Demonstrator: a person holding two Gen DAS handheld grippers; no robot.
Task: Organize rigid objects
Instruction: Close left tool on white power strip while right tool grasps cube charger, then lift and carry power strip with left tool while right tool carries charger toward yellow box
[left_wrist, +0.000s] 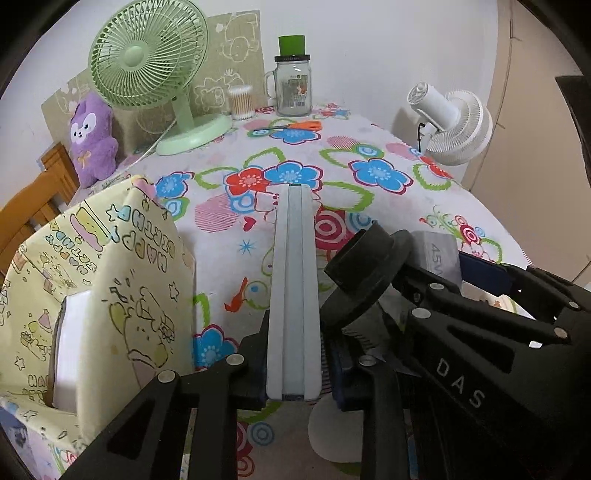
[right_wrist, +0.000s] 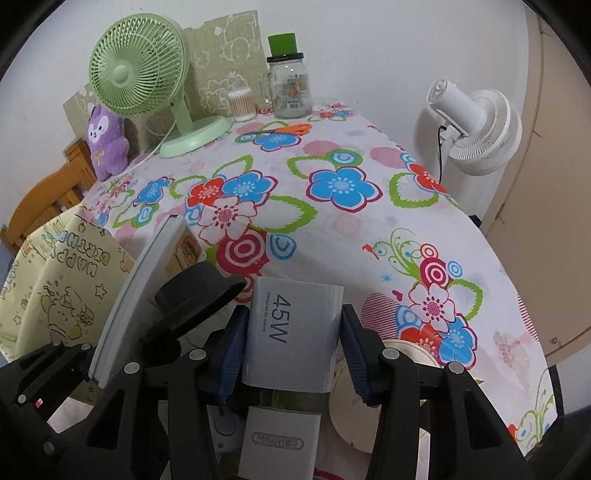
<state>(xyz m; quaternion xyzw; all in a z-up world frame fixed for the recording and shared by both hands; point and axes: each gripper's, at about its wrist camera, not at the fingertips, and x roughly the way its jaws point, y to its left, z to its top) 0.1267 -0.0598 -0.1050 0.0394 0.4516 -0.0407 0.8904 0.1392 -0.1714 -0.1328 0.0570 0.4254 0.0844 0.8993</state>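
My left gripper is shut on a long, flat pale blue-white case that points forward over the flowered tablecloth. A yellow cartoon-print bag stands open just to its left, with something white inside. In the right wrist view my right gripper is shut on a small grey-white box marked 45W, its blue pads pressing both sides. The box also shows in the left wrist view, right of the case. The case sits left of the right gripper.
Under the right gripper lie another white box and a round cream lid. At the back stand a green fan, a cotton-swab tub, a glass jar and orange scissors. A white fan stands beyond the table's right edge.
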